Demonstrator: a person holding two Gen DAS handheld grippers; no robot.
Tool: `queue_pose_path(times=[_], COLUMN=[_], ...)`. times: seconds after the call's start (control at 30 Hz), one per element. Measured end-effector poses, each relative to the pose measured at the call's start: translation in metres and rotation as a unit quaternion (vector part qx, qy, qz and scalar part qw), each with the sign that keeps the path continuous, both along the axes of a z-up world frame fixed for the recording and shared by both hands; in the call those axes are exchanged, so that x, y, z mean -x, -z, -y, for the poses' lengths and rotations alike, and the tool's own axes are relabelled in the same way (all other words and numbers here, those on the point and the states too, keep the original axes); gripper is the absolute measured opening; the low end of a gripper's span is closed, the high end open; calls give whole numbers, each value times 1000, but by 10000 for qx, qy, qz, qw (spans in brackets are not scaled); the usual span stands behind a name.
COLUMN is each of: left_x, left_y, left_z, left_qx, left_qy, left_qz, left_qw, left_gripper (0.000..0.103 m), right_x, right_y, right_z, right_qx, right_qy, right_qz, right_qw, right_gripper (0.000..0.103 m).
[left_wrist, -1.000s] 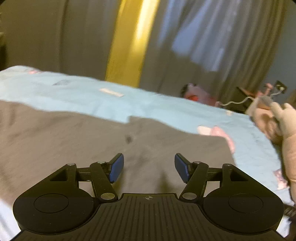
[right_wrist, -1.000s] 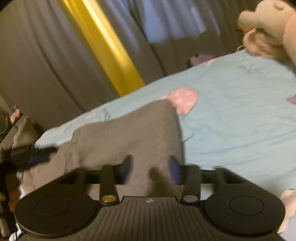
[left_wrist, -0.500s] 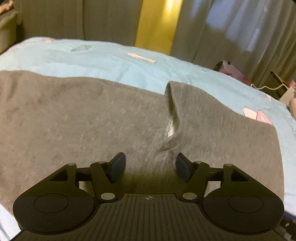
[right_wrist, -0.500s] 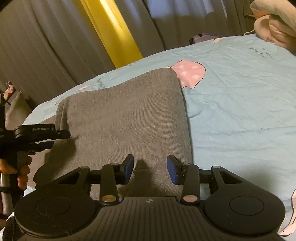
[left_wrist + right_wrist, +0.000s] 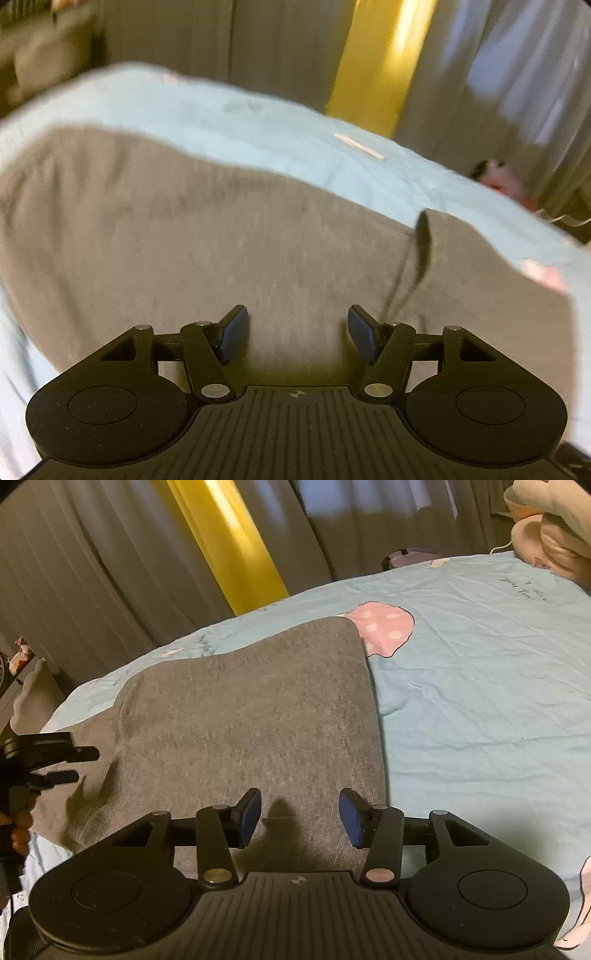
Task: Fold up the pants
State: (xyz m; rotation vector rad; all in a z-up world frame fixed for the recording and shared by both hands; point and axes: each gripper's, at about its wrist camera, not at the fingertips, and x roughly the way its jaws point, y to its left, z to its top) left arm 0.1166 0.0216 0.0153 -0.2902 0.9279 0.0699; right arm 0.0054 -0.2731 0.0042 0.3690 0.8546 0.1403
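Observation:
Grey pants (image 5: 207, 236) lie flat on a light blue bed sheet (image 5: 258, 125), with a raised fold edge (image 5: 421, 240) at the right of the left wrist view. My left gripper (image 5: 297, 334) is open and empty just above the cloth. In the right wrist view the pants (image 5: 251, 709) form a folded grey slab. My right gripper (image 5: 299, 818) is open and empty over its near edge. The left gripper also shows in the right wrist view (image 5: 55, 764) at the pants' left side.
The sheet (image 5: 480, 686) has a pink spotted print (image 5: 384, 627) by the pants' far right corner. A plush toy (image 5: 550, 535) lies at the far right. Grey curtains with a yellow strip (image 5: 229, 542) hang behind the bed.
The left view has shifted left along the pants, so the raised fold edge now sits further right. The right gripper has opened a little wider and stays over the same edge.

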Motion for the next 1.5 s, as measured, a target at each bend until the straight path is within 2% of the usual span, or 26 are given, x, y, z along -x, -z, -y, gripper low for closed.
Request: queue_pose_path(times=[0.07,0.17,0.23,0.3,0.33,0.37,0.4,0.57,0.63,0.77,0.83,0.9,0.93,0.97,1.0,1.03,1.07,1.13,1.2,1.23,1.27,1.3,1.33,1.37,1.5], left_x=[8,17,24,33,35,36,36,52,57,58,59,62,64,64,65,65,65,63,65,69,73,78,84,88,101], left_y=[2,14,24,25,25,24,23,15,13,15,16,15,15,16,17,18,19,18,14,10,7,4,3,3,21], left_z=[-7,1,11,20,23,24,23,12,3,-16,-27,-31,-32,-33,-34,-37,-40,-47,-67,-83,-99,-120,-139,-158,-217], left_qx=[526,821,772,421,326,410,566,628,748,709,1054,1195,1181,1237,1362,1497,1541,1590,1695,1714,1749,1854,1999,2147,2730], left_qy=[211,689,909,1050,1082,1154,1216,1114,997,285,270,323,285,297,340,368,314,118,-223,-527,-781,-1096,-1366,-1590,-2188], left_qz=[-105,-445,-559,-312,-237,-216,-260,-232,-191,-184,-170,-159,-161,-133,-118,-114,-119,-95,187,384,532,721,882,955,915], left_qw=[9983,9932,9913,9931,9933,9922,9906,9915,9920,9969,9939,9922,9925,9918,9900,9880,9875,9872,9851,9830,9800,9739,9662,9589,9323], left_gripper=[67,71,71,67,54,31,25,16,13,8,12,41,68,73,72,65,42,16,19,33,55,63,68,68,68], right_x=[0,0,0,1,1,2,3,5,5,4,2,1,-1,-2,-2,-3,-3,-3,-1,2,3,3,4,3,-4], right_y=[0,-1,-2,-2,-3,-3,-4,-8,-9,-9,-7,-3,-1,1,2,4,5,5,1,-1,-3,-4,-5,-5,-1], right_z=[-1,-5,-7,-9,-9,-9,-10,-15,-16,-15,-10,-4,-1,1,3,4,4,3,-1,-3,-5,-7,-10,-11,-13], right_qx=[0,68,129,171,172,173,182,308,321,387,310,168,96,46,15,-1,10,82,175,216,259,300,342,370,396], right_qy=[-22,-71,-100,-111,-116,-122,-135,-219,-250,-116,11,129,189,246,292,331,348,336,287,242,190,138,81,51,86], right_qz=[1,-4,-2,3,5,10,19,66,78,13,-122,-239,-306,-363,-408,-452,-482,-478,-382,-304,-234,-185,-150,-150,-270], right_qw=[10000,10000,9999,9998,9998,9998,9997,9993,9991,9992,9994,9995,9993,9990,9987,9984,9982,9983,9987,9990,9992,9993,9993,9992,9988], right_gripper=[51,55,56,57,59,61,63,75,84,93,94,94,94,94,94,94,94,94,94,95,96,97,98,98,98])
